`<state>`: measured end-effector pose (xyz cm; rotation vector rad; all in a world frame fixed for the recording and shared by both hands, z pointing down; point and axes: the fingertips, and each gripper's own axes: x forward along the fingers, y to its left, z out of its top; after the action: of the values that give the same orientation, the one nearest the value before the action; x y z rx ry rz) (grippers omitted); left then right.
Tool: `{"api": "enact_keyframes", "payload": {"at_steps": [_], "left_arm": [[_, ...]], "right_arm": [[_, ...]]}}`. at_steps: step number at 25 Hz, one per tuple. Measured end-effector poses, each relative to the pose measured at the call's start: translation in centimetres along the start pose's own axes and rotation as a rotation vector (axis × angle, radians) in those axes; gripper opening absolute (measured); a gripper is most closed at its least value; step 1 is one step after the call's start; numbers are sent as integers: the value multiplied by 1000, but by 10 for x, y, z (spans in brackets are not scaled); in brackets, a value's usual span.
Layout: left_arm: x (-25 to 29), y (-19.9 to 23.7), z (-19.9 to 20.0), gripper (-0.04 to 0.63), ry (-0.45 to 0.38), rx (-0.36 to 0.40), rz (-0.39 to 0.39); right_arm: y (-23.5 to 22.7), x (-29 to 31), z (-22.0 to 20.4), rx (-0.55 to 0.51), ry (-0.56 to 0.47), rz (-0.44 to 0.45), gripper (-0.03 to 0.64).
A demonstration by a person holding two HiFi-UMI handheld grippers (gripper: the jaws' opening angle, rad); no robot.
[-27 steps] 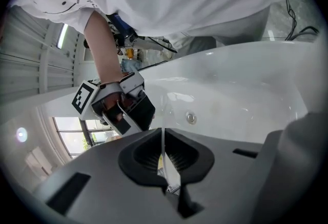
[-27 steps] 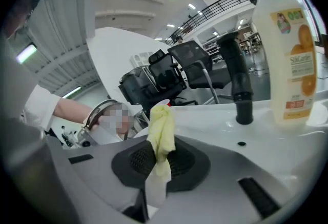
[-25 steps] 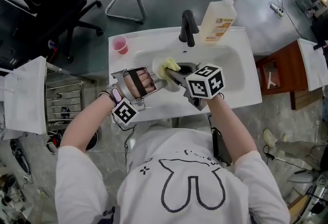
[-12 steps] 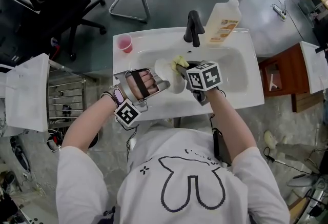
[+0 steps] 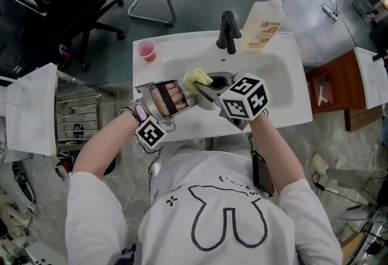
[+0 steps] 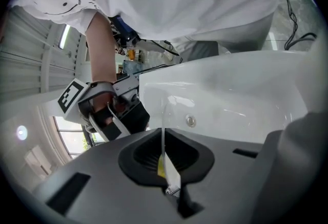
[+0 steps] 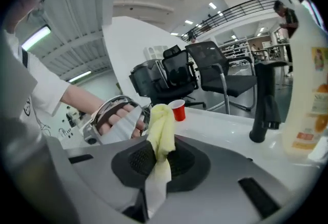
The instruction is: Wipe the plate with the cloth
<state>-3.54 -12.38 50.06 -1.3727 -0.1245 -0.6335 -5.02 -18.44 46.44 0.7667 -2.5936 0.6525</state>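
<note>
Red cup [image 5: 146,50]: I see it upright on the rim of the sink [image 5: 280,117], at the 10 o'clock corner, well apart from both tools.
Left hand-held gripper [image 6: 165,159]: its jaws are closed on the plate's thin edge. From the head view I find it over the 8 o'clock side of the basin, pointing toward 3 o'clock.
Plate [image 6: 163,128]: white, held edge-on in the left jaws, up over the basin.
Cloth [image 7: 160,135]: yellow and bunched, pinched between the right jaws, with its free end sticking out past the tips. In the left gripper view I catch a sliver of yellow right beside the plate's edge.
Right hand-held gripper [image 7: 161,166]: clamped on the cloth. It is over the middle of the basin, aimed at about 10 o'clock toward the plate.
Faucet [image 5: 227,32]: black, standing at 12 o'clock on the sink rim.
Soap bottle [image 5: 262,22]: a pump bottle at 1 o'clock, just beside the faucet.
</note>
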Motion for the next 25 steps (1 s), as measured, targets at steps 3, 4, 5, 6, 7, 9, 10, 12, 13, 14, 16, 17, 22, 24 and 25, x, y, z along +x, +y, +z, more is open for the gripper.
{"api": "enact_keyframes", "payload": {"at_steps": [3,4,5,6,7,9,10,12,13,14,16,17,22,24,25], "left_arm": [[0,0,4,18,-18,3,-3],[0,0,4,18,-20,7,-6],[0,0,4,18,-20,14,-11],[-1,-1,3,18,-19,19,-17],[-1,-1,3,18,-19,22,-21],[-2,-1,5,18,-24,20,-23],[-2,0,5,18,-26,19,-20],[-3,2,5,18,-27,18,-12],[-4,3,5,18,-29,18,-9],[-5,4,6,18,-31,19,-6],[-5,6,7,18,-32,24,-3],[-6,7,7,18,-30,23,-1],[-5,9,2,21,-13,16,12],[-4,9,1,21,-3,8,14],[-4,9,-1,21,2,4,14]], "right_arm": [[6,12,-7,-75,119,-7,49],[5,16,-7,-85,139,-12,49],[3,19,-7,-86,149,-16,49],[-1,22,-6,-79,152,-22,49],[-6,24,-6,-68,152,-32,49],[-18,29,-6,-36,154,-60,49],[-26,32,-6,-17,158,-80,49],[-44,35,-9,27,172,-126,49],[-53,36,-11,49,180,-150,49],[-60,36,-14,68,189,-172,49],[-74,33,-24,94,214,-210,49],[-79,31,-30,104,228,-224,48],[-97,18,-61,181,259,-262,48],[-100,12,-74,229,251,-266,49],[-101,8,-80,254,247,-266,48]]}}
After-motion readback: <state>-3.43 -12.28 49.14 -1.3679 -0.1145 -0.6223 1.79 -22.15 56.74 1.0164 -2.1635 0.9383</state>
